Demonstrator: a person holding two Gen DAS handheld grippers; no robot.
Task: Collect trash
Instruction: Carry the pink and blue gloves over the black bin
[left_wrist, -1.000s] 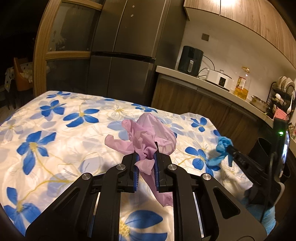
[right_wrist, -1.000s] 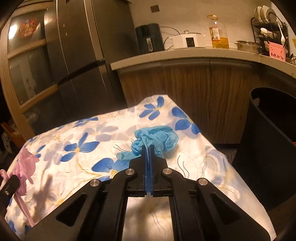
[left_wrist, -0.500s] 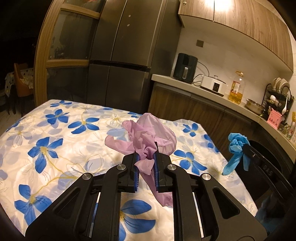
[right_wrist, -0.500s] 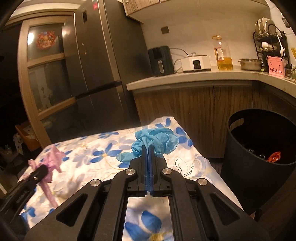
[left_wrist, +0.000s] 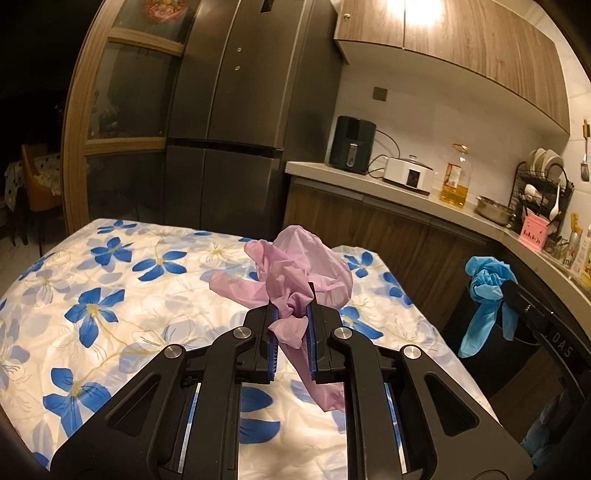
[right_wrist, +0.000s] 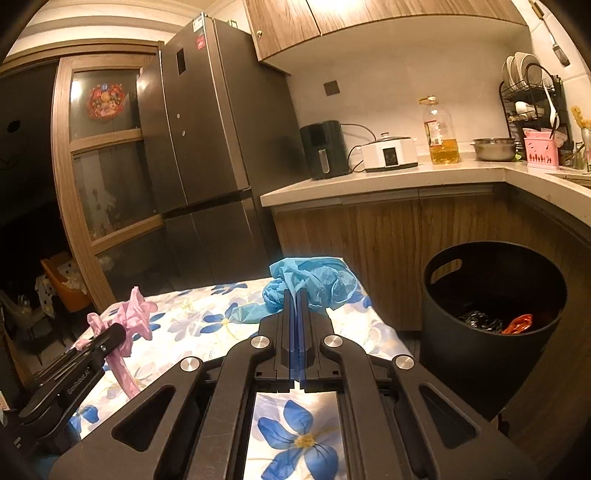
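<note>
My left gripper (left_wrist: 291, 308) is shut on a crumpled pink plastic bag (left_wrist: 295, 273), held above the table with its tail hanging down. My right gripper (right_wrist: 295, 295) is shut on a crumpled blue plastic bag (right_wrist: 314, 280), lifted off the table near its far right corner. In the left wrist view the blue bag (left_wrist: 485, 284) hangs at the right with the right gripper clamped on it. The right wrist view shows the pink bag (right_wrist: 133, 321) at lower left in the left gripper. A black trash bin (right_wrist: 491, 306) stands on the floor right of the table, some trash inside.
The table wears a white cloth with blue flowers (left_wrist: 110, 295). Behind it stands a dark fridge (left_wrist: 236, 110). A wooden counter (right_wrist: 388, 181) along the wall carries an air fryer, a cooker, an oil bottle, a metal bowl and a dish rack.
Both grippers have risen off the table with their bags. The right gripper has swung right, bringing the black bin into its view. The grips are unchanged.
</note>
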